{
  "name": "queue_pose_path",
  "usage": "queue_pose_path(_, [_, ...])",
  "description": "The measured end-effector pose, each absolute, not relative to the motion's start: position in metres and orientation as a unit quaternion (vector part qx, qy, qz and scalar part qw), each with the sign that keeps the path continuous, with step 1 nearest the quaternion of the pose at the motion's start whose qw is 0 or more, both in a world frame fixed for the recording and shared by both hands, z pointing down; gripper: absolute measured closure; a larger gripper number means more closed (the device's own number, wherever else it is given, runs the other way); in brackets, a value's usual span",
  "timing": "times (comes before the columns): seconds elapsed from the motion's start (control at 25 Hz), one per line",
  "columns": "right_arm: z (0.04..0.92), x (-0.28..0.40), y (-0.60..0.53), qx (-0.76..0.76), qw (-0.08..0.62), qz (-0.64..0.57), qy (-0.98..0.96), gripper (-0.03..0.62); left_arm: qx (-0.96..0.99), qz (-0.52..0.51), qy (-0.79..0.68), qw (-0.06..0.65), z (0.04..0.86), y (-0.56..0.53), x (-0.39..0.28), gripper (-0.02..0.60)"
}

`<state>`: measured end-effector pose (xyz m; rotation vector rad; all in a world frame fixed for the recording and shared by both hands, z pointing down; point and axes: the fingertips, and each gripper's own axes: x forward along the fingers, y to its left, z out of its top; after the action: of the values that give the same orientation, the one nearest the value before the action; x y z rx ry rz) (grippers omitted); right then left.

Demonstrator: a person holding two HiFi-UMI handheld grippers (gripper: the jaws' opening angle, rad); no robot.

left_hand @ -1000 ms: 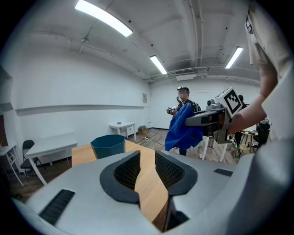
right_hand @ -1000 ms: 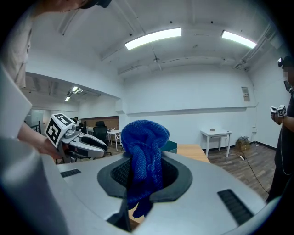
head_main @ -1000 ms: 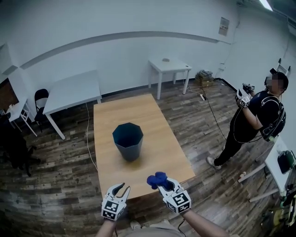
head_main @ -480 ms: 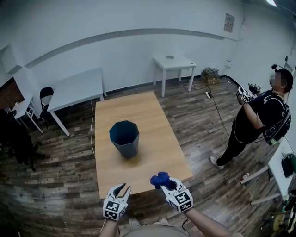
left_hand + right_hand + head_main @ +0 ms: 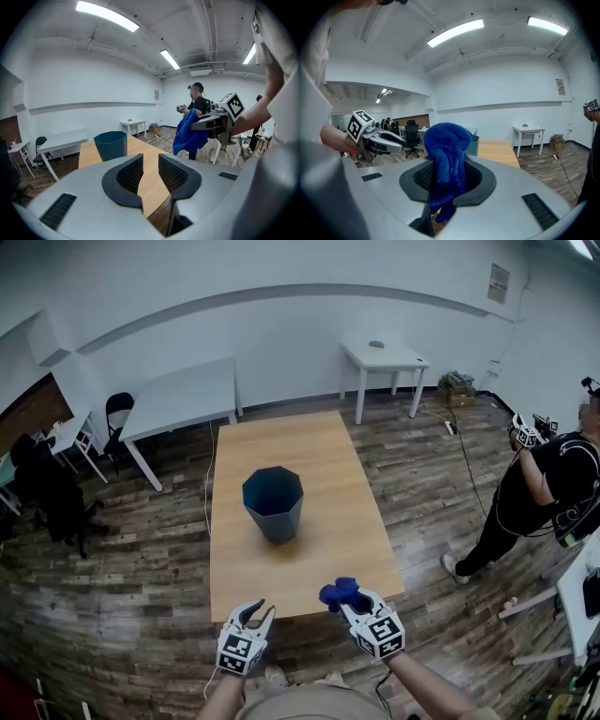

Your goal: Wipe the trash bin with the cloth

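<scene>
Both moved only slightly, at the bench [image 5: 319, 465] near edge: right hand-held gripper [image 5: 350, 600] clamps the cloth [image 5: 336, 592], left hand-held gripper [image 5: 257, 611] half-open, empty. Approach step, I think; next, reach forward to the trash bin [image 5: 273, 510] mid-bench

A light wooden rectangular table [image 5: 314, 451] stands on dark plank flooring [image 5: 141, 549]. One dark teal, faceted plastic trash bin [image 5: 273, 504] stands upright near its middle.

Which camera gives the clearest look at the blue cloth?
The right gripper view: the blue cloth fills the centre, pinched in the right gripper. The head view shows only a small blue bunch; the left gripper view shows it hanging at right.
</scene>
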<state>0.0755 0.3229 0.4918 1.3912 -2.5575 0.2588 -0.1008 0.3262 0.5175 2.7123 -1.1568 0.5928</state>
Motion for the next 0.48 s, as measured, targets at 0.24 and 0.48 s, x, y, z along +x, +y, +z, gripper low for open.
queue_pose_path(0.24, [0.497, 0.064, 0.318, 0.466, 0.104, 0.101, -0.873, 0.517, 0.894, 0.203, -0.393, 0.075, 0.524, 0.329, -0.114, 0.468])
queue_pose_path(0.48, [0.503, 0.043, 0.329, 0.443, 0.153, 0.073, -0.88, 0.52, 0.896, 0.206, -0.387, 0.076, 0.527, 0.333, -0.118, 0.468])
